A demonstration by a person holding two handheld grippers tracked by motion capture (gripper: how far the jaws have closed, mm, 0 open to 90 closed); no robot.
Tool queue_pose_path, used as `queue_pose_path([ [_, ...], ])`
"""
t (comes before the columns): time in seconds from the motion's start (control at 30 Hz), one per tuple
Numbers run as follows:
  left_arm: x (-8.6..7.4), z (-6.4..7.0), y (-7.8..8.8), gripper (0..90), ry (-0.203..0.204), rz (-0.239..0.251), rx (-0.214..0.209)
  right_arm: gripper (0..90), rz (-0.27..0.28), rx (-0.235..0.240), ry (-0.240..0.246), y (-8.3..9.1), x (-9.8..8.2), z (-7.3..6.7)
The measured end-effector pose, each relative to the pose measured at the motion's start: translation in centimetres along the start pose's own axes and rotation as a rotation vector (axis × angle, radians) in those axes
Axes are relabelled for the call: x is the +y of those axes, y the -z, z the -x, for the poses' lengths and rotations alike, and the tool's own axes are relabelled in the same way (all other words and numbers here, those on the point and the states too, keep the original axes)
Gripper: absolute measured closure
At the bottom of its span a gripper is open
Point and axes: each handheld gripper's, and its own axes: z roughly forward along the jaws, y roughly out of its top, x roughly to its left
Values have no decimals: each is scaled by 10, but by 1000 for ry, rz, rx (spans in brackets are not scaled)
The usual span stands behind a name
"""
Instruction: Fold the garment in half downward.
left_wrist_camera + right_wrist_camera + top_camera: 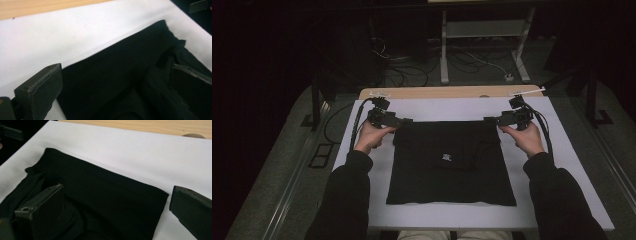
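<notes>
the black garment (451, 162) lies flat on the white sheet (562, 150) that covers the table, folded into a rough square with a small pale label (446, 158) showing near its middle. its far folded edge runs straight between the two tools.

the left gripper (404, 120) sits just at the far-left corner of the garment, jaws spread wide with nothing pinched between them; in the left gripper view the cloth (120, 75) lies below and ahead of the jaws, one pad over bare sheet and the other over the fabric. the right gripper (490, 120) mirrors it at the far-right corner, also wide and empty; in the right gripper view the folded corner (160, 195) lies between the jaws, a little below them, apart from both pads.

judging from this, a fold has been laid down and let go, and the hands are clear of the cloth.

what could go wrong: the inner layers look bunched just under each gripper, near the corners, so the top layer may spring or slide and leave the fold uneven. a pad that dips while drawing off could catch the loose edge and drag the corner out of line. a regrip that takes only the top layer would pull the stack apart.
</notes>
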Motion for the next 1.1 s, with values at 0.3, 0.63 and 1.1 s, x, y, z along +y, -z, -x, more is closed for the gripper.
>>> queue_pose_path([
  [0.3, 3, 12, 7, 0, -47, 14, -18, 0, 16, 21, 27, 17, -3, -7],
  [0.63, 4, 22, 7, 0, -87, 10, -44, 0, 27, 52, 62, 22, -10, -20],
  [1.1, -1, 28, -14, 0, -100, -33, -92, 0, -14, 88, 84, 3, -20, -30],
])
